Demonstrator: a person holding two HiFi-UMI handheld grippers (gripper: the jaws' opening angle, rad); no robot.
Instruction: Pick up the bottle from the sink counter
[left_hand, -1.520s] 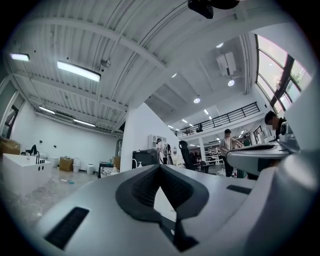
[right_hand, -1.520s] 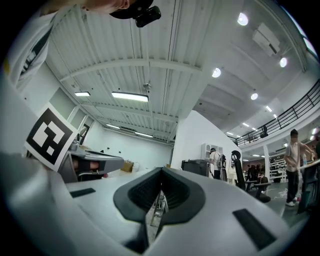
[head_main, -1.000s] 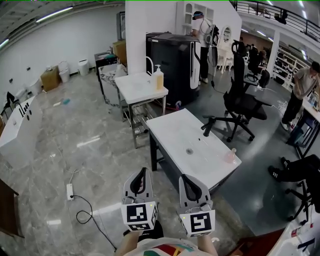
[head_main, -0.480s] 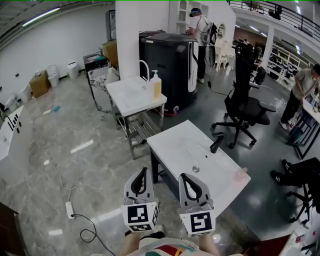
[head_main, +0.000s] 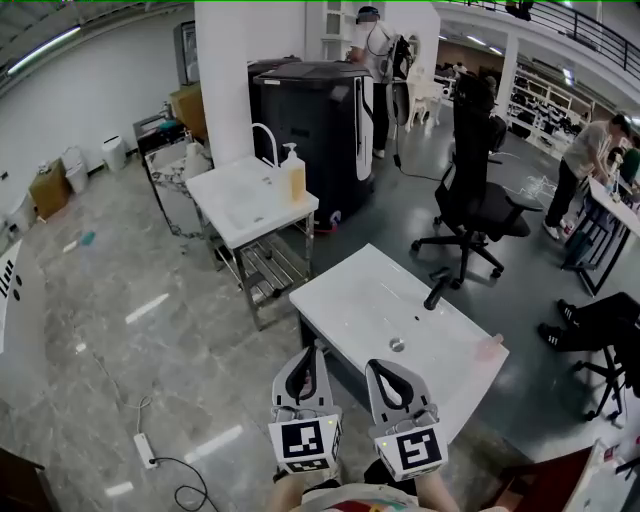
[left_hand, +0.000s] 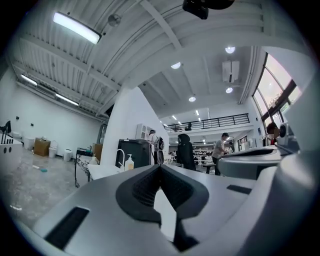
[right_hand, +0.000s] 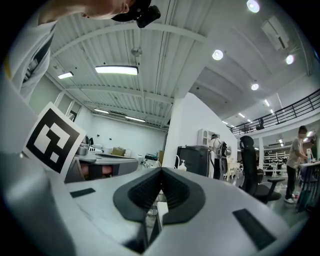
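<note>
A yellow pump bottle (head_main: 293, 178) stands upright on the far white sink counter (head_main: 240, 200), beside its curved faucet. It shows small and far off in the left gripper view (left_hand: 129, 163) and in the right gripper view (right_hand: 181, 165). My left gripper (head_main: 317, 349) and right gripper (head_main: 374, 367) are side by side at the bottom of the head view, well short of the bottle. Both are shut with nothing in them, as the left gripper (left_hand: 160, 168) and right gripper (right_hand: 161, 171) views show.
A nearer white sink counter (head_main: 360, 300) with a black faucet (head_main: 437, 290) lies just ahead of the grippers. Behind the bottle stands a black cabinet (head_main: 310, 110). A black office chair (head_main: 478, 200) is to the right, people stand farther off, and a power strip (head_main: 146, 450) lies on the floor.
The view has advanced: both counters and the bottle have slid left and closer. The grippers sit slightly lower and further right in the head view, still shut.
</note>
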